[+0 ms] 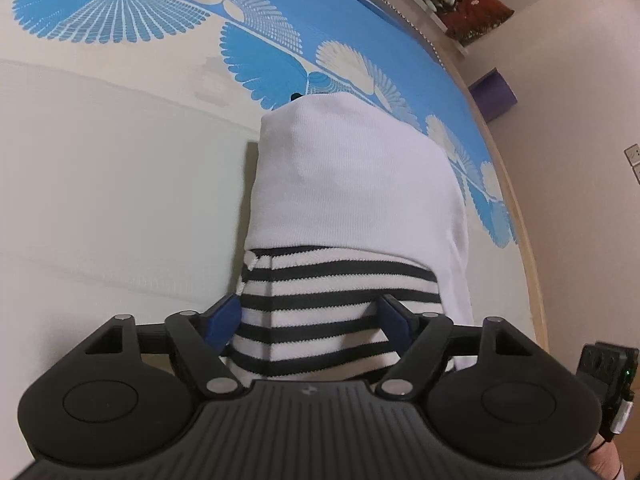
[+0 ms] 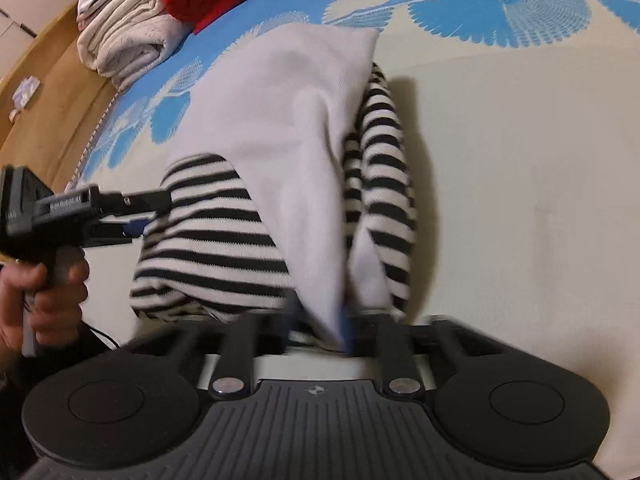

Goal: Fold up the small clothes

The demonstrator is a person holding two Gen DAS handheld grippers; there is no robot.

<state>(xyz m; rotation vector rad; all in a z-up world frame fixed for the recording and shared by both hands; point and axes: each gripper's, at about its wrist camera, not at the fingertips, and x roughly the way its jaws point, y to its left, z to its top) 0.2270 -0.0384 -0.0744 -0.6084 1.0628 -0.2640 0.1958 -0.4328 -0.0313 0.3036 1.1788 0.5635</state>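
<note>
Plainly the garment (image 1: 344, 200) is soft, light knit; take it by an edge. The right gripper (image 2: 340, 328) pinches its white hem, while the left gripper (image 1: 312, 316) stands wide around the striped fold.

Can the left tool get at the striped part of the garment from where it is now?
Probably yes: the left tool is open with the striped part already between its fingers and nothing in between.

I see a ribbed white knit garment (image 1: 352, 184) with black-striped cuffs, soft and matt. My left gripper (image 1: 316, 320) is matt black plastic (blue pads, bright metal pins). The printed bed sheet (image 1: 120, 184) looks smooth cloth.
</note>
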